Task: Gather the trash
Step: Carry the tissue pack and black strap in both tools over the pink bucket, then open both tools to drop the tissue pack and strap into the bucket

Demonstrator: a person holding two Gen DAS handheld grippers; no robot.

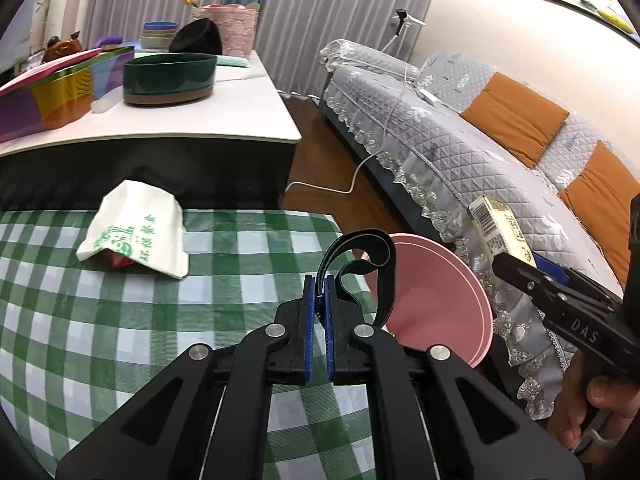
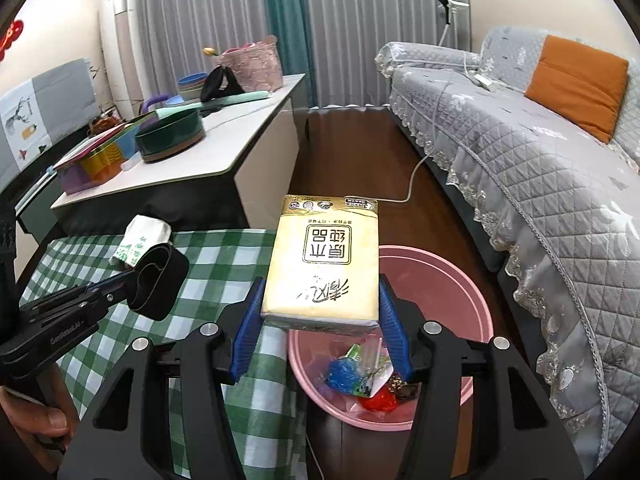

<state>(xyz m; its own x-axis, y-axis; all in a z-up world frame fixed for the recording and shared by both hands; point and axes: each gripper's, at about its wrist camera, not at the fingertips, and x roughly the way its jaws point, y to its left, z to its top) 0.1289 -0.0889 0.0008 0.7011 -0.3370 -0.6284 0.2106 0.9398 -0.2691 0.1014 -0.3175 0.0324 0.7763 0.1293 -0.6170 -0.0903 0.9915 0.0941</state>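
Note:
My left gripper (image 1: 319, 280) is shut on a black looped strap (image 1: 360, 258), held above the green checked tablecloth (image 1: 160, 320) near its right edge; it also shows in the right wrist view (image 2: 158, 284). My right gripper (image 2: 324, 312) is shut on a yellow tissue pack (image 2: 326, 268), held over the pink basin (image 2: 448, 280); the pack also shows in the left wrist view (image 1: 500, 232). The basin holds several wrappers (image 2: 368, 376). A white paper bag with green print (image 1: 136, 232) lies on the cloth at the far left.
A white table (image 1: 224, 120) behind holds a dark green round tin (image 1: 170, 78), coloured boxes and bowls. A grey quilted sofa (image 2: 540, 160) with orange cushions stands to the right. A white cable (image 2: 416, 176) runs across the wooden floor.

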